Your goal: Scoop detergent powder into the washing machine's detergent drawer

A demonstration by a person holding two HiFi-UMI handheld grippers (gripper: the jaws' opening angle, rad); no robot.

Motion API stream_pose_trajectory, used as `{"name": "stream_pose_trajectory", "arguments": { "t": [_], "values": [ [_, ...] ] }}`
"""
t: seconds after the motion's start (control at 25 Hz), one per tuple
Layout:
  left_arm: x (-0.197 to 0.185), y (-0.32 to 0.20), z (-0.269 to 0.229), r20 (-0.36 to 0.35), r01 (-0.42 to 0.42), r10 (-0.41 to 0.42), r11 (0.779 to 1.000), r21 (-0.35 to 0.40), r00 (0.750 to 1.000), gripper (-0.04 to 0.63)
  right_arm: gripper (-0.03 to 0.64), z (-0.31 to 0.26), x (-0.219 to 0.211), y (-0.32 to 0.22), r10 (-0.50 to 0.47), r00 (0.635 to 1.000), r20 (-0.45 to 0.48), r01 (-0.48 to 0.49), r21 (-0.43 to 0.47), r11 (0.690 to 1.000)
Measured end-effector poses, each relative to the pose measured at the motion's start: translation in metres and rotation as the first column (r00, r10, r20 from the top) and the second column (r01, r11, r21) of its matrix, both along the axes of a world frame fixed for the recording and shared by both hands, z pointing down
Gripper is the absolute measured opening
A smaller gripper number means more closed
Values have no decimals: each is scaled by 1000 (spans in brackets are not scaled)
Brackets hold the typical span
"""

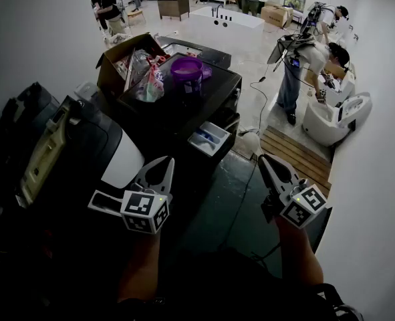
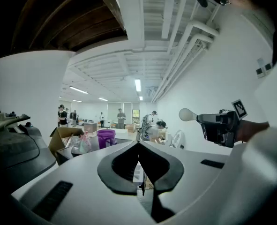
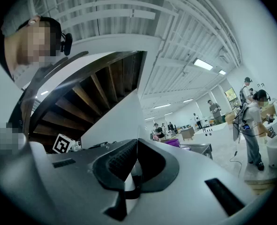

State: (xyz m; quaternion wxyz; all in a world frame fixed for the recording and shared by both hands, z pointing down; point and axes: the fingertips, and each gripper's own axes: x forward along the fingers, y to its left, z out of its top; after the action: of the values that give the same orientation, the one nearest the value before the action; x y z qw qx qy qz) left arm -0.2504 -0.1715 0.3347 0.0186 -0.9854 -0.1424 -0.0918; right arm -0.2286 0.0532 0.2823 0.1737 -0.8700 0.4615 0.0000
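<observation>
A black washing machine [image 1: 204, 105] stands ahead of me, and its white and blue detergent drawer [image 1: 209, 139] is pulled out at the front. On its lid sit a purple bucket [image 1: 187, 69] and a clear plastic bag [image 1: 149, 85]. My left gripper [image 1: 166, 162] is held in the air short of the drawer, jaws shut and empty. My right gripper [image 1: 263, 159] is level with it further right, also shut on nothing. In the left gripper view the shut jaws [image 2: 138, 144] aim toward the purple bucket [image 2: 106, 137]. The right gripper [image 3: 137, 140] also faces the bucket [image 3: 172, 143].
An open cardboard box [image 1: 123, 59] stands left of the bucket. A second dark machine with a white panel [image 1: 70, 146] is close on my left. A wooden pallet [image 1: 296, 154] and a white machine [image 1: 334, 119] with a person bent over it are at right. Several people stand further back.
</observation>
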Motion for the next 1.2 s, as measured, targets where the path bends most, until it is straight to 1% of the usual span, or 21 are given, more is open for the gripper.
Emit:
{"name": "stream_pose_trajectory", "arguments": {
  "t": [0.12, 0.36, 0.52, 0.64, 0.8, 0.92, 1.2],
  "values": [
    [1, 5, 0, 1, -3, 3, 1000, 2, 1000, 9, 21, 11, 3, 8, 13, 1000, -12, -14, -52, 999],
    [4, 23, 1, 5, -7, 7, 1000, 6, 1000, 8, 21, 14, 6, 26, 26, 1000, -13, -27, -52, 998],
    [6, 42, 1, 6, -7, 7, 1000, 7, 1000, 8, 21, 9, 6, 40, 8, 1000, -8, -8, -24, 1000],
    [5, 61, 1, 4, -3, 2, 1000, 13, 1000, 9, 21, 14, 6, 59, 0, 1000, -3, 0, -26, 1000],
    [1, 87, 2, 4, 11, -11, 1000, 12, 1000, 9, 21, 18, 0, 85, -29, 999, 21, 28, 5, 1000],
    [-3, 104, 3, 8, 24, -24, 1000, 6, 1000, 9, 21, 20, -4, 104, -34, 999, 16, 33, 11, 999],
    [-4, 131, 3, 10, 18, -18, 999, 26, 1000, 9, 21, 26, -4, 129, -39, 998, 40, 38, 27, 999]
  ]
}}
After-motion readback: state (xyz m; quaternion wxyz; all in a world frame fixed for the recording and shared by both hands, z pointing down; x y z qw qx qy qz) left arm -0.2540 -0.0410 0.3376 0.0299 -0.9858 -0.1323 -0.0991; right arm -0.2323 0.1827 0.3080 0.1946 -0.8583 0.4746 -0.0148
